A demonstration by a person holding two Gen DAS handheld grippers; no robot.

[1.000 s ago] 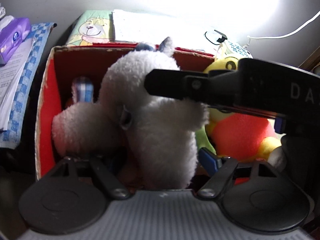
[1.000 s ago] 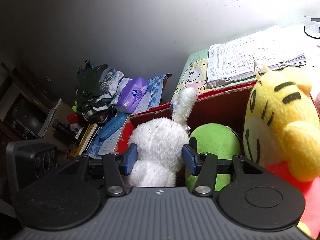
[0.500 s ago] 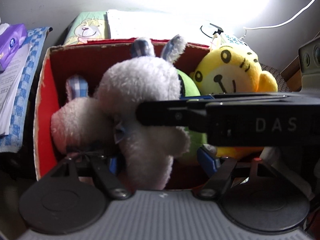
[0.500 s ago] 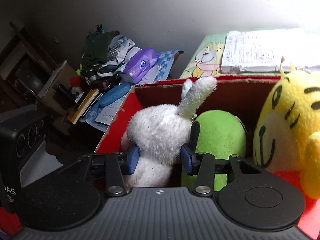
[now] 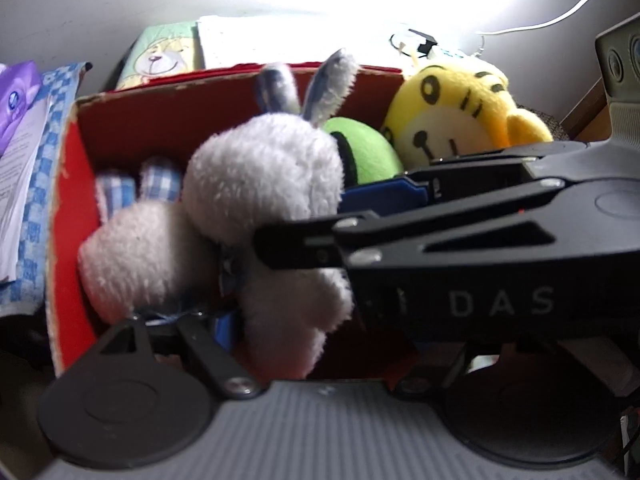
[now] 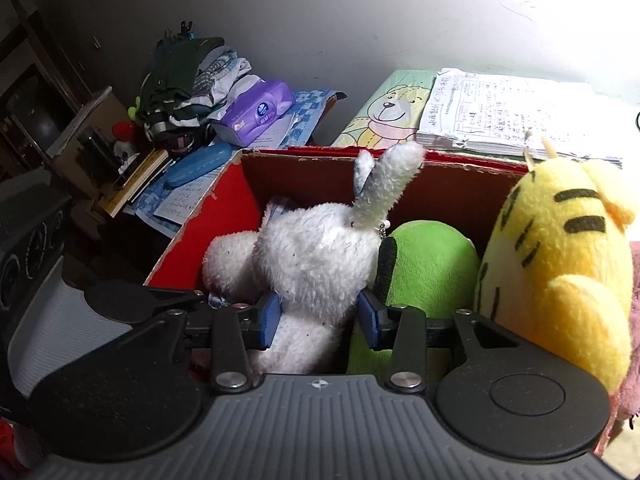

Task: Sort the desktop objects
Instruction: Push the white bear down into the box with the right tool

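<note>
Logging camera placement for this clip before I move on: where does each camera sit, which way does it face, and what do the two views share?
Left wrist: on the left gripper, looking down into the red box; its own fingers show, and the right gripper crosses from the right.
Right wrist: on the right gripper, facing the box and cluttered desk; its closing fingers flank the white rabbit.
Shared: rabbit, green toy, yellow tiger.

Right gripper (image 6: 318, 320) jaws closing, left gripper (image 5: 320, 332) apparently half-open, both angled down
</note>
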